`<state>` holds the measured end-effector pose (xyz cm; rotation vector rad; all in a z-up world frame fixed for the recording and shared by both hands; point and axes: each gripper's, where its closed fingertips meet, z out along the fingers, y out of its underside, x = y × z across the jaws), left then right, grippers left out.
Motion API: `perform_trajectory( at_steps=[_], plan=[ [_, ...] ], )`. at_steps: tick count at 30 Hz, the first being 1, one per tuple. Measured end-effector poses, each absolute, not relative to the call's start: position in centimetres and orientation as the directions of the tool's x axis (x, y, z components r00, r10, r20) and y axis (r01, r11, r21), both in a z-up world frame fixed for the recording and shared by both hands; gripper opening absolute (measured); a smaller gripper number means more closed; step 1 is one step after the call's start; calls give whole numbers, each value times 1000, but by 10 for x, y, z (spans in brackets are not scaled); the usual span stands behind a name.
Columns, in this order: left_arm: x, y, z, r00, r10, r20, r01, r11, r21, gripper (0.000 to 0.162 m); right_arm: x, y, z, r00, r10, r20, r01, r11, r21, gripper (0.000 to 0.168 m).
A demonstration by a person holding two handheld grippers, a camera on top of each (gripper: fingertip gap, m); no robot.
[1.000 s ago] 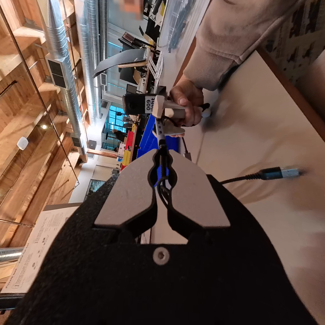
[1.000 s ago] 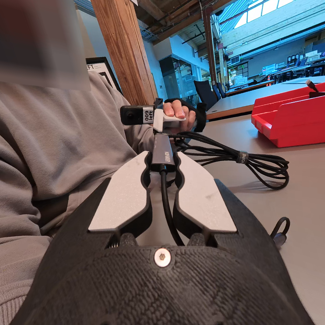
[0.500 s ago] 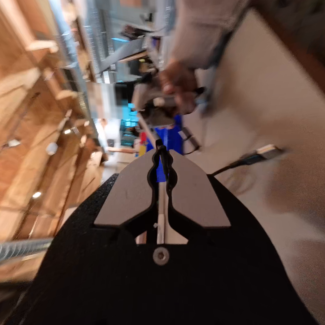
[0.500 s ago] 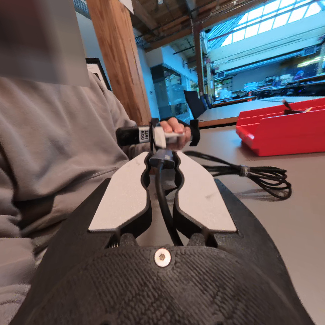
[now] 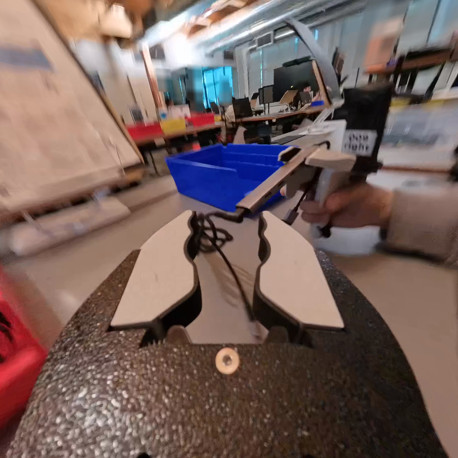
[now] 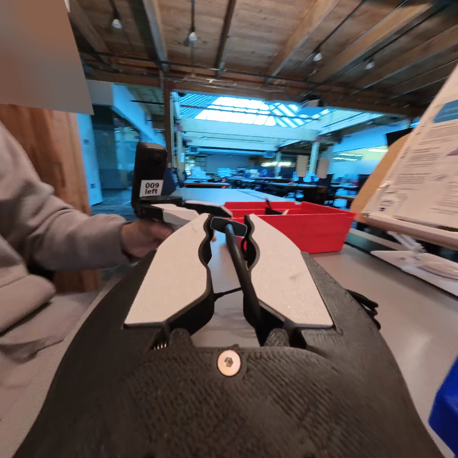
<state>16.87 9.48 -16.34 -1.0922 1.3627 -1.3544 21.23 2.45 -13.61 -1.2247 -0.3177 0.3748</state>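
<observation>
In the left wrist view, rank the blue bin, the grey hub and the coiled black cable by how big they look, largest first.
1. blue bin, clearly the largest.
2. grey hub, a long thin bar held by the right tool.
3. coiled black cable, the smallest patch, partly hidden behind the left tool's finger, so its place against the hub is unsure.

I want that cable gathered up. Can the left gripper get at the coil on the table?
Probably yes. The left gripper is open and the coil lies on the table just past its fingertips, nothing between. The hub in the right gripper hangs above, slightly right.
</observation>
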Motion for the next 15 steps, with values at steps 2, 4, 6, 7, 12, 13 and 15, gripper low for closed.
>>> perform_trajectory(
  at_steps=[2, 4, 6, 7, 12, 13, 15],
  plan=[
    [172, 92, -177, -242, -917, 316, -165, -282, -945, 42, 215, 29, -133, 926, 376, 33, -98, 324, -941, 25],
    [170, 68, -182, -339, -724, 600, -327, -507, -797, 41, 211, 33, -135, 945, 325, 47, -66, 328, -942, 24],
    [169, 53, -179, -364, -477, 800, -429, -676, -599, 43, 199, 38, -140, 951, 296, 83, -17, 320, -947, 24],
    [170, 52, -177, -364, -372, 854, -446, -735, -510, 40, 192, 41, -143, 953, 288, 99, 4, 312, -950, 24],
    [174, 71, -177, -346, -134, 929, -420, -863, -281, 25, 165, 48, -158, 961, 231, 154, 99, 235, -967, 24],
    [174, 74, -178, -346, -135, 929, -409, -869, -279, 21, 162, 50, -160, 962, 224, 155, 106, 219, -970, 25],
    [175, 81, -179, -341, -168, 925, -367, -882, -296, 20, 162, 55, -168, 969, 193, 155, 129, 142, -982, 25]
  ],
)
